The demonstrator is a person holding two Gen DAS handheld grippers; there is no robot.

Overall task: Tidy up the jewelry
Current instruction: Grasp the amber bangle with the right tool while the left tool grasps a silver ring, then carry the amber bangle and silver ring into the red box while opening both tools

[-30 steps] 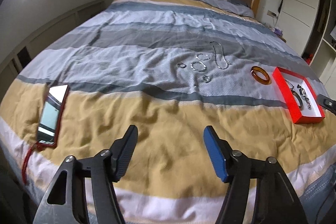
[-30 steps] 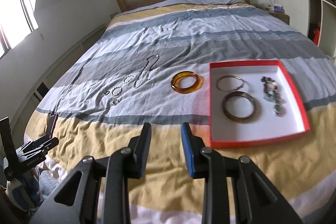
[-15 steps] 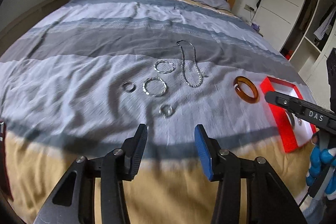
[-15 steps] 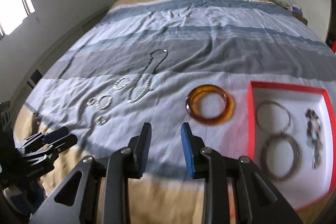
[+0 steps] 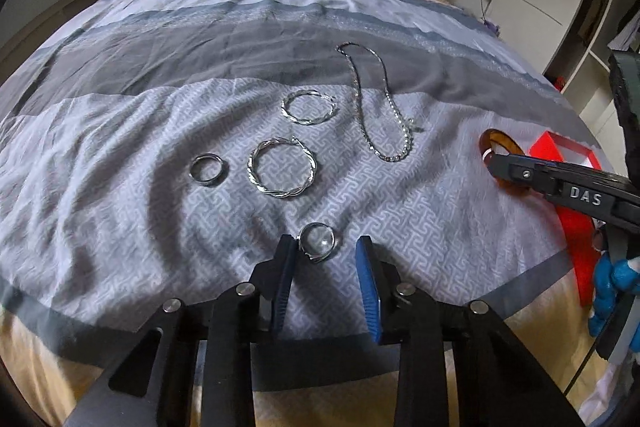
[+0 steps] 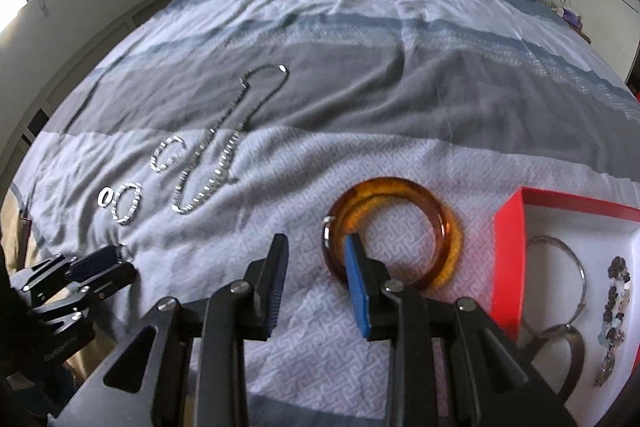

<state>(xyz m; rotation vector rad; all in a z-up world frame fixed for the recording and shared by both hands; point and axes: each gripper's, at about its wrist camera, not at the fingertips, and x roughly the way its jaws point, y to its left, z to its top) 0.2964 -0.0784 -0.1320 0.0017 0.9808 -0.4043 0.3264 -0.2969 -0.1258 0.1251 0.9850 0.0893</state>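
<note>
Left gripper [image 5: 326, 247]: jaws parted, narrowing over the last moment, holding nothing. A small silver ring [image 5: 317, 242] lies on the bedspread [image 5: 120, 187] between the fingertips, close against the black left finger [image 5: 285, 259] and clear of the blue right finger [image 5: 366, 267]; whether it touches the black one cannot be told.

Beyond the fingertips lie a plain band [image 5: 207, 169], two twisted hoops [image 5: 283, 173] and, further right, a chain [image 5: 380, 107].

Right gripper [image 6: 316, 259]: jaws parted, gripping nothing. An amber bangle [image 6: 394, 231] lies at the fingertips; the blue finger [image 6: 356, 267] overlaps its near-left rim, the black finger [image 6: 276, 267] stands outside it. Contact cannot be confirmed.

A red box [image 6: 508, 259] lies right of the fingers and holds bracelets [image 6: 560, 267].
</note>
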